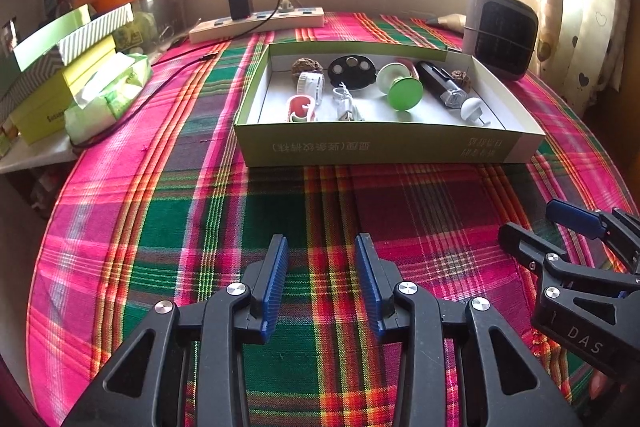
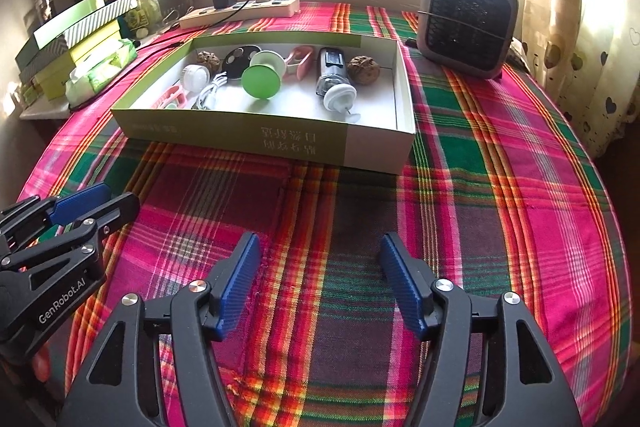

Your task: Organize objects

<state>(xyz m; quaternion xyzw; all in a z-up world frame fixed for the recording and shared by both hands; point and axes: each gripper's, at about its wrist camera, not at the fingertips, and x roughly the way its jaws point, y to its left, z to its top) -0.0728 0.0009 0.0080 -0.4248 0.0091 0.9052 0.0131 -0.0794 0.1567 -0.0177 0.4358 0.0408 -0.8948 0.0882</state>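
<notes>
A shallow green and white box [image 1: 384, 147] [image 2: 280, 143] stands on the plaid tablecloth. It holds several small objects: a green round spool [image 1: 405, 94] [image 2: 260, 82], a black disc [image 1: 352, 69], a black cylinder [image 1: 440, 83] [image 2: 331, 71], a white cable [image 1: 347, 103], a red clip [image 1: 300, 107], two walnuts [image 2: 363, 69]. My left gripper [image 1: 321, 247] is open and empty over the cloth, short of the box. My right gripper [image 2: 320, 247] is open and empty, also short of the box; it also shows in the left wrist view [image 1: 532, 223].
A small grey heater [image 2: 466, 21] stands at the back right. A power strip [image 2: 240, 11] with a black charger lies along the back wall. Stacked boxes and a tissue pack [image 1: 108, 95] sit at the left edge.
</notes>
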